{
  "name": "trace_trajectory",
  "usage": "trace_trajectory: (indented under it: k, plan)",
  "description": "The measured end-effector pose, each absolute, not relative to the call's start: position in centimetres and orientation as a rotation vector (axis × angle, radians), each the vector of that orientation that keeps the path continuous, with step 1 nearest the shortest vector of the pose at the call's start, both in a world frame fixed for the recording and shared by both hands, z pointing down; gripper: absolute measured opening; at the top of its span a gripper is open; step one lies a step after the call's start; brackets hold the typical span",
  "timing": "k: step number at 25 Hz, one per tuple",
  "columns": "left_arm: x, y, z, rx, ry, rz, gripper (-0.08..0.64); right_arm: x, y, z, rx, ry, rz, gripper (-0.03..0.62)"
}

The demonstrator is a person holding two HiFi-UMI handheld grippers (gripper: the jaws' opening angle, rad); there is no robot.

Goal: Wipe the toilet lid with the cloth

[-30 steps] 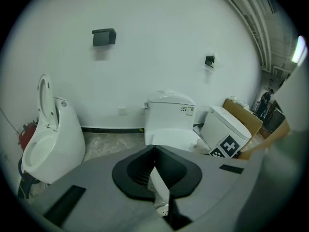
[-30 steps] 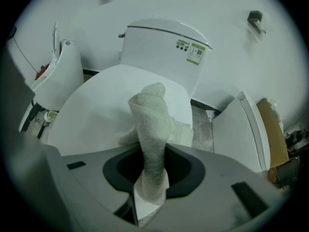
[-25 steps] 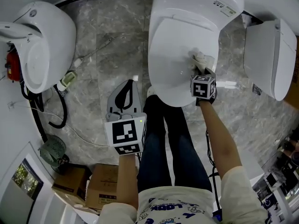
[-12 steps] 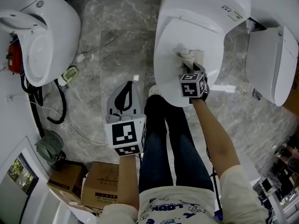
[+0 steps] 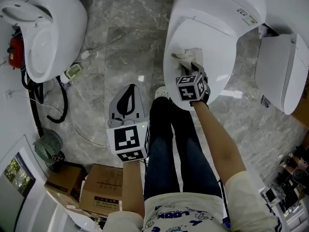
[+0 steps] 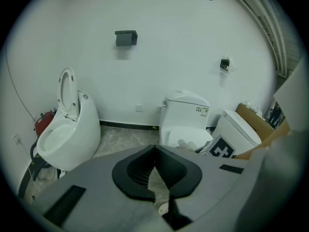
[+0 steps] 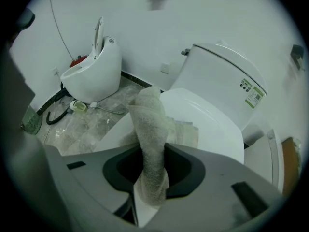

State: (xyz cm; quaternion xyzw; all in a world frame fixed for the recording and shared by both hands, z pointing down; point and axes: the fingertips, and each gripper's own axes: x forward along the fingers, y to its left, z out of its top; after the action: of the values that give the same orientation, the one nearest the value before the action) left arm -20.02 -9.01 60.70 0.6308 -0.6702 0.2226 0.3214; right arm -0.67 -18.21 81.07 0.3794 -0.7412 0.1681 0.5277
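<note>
The white toilet lid (image 5: 215, 37) is down, at the top right of the head view. A pale folded cloth (image 5: 185, 57) lies on its left half, pressed under my right gripper (image 5: 189, 66), which is shut on the cloth. In the right gripper view the cloth (image 7: 150, 124) rises in a bunched strip from between the jaws, and its loose end is spread flat on the lid (image 7: 212, 124). My left gripper (image 5: 128, 90) hangs over the floor to the left of the toilet, shut with nothing in it. Its own view shows the jaws (image 6: 155, 153) together and the toilet lid (image 6: 186, 135) beyond.
A second toilet (image 5: 46, 33) with its seat raised stands at the left, with a black hose (image 5: 36, 105) and a small fan (image 5: 48, 146) near it. Another white toilet (image 5: 282, 66) stands at the right. Cardboard boxes (image 5: 99, 192) sit lower left. The person's legs (image 5: 169, 139) stand before the bowl.
The right gripper has dragged the cloth leftward across the lid, from its right part to its left half. The left gripper has stayed in place.
</note>
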Motion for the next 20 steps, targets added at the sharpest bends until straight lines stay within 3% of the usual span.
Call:
trace_trajectory:
  k: [20]
  plan:
    - [-23.5, -6.0, 61.4, 1.571, -1.823, 0.557, 0.003, -7.8, -9.2, 82.2, 0.599, -1.943, 0.401, 0.101]
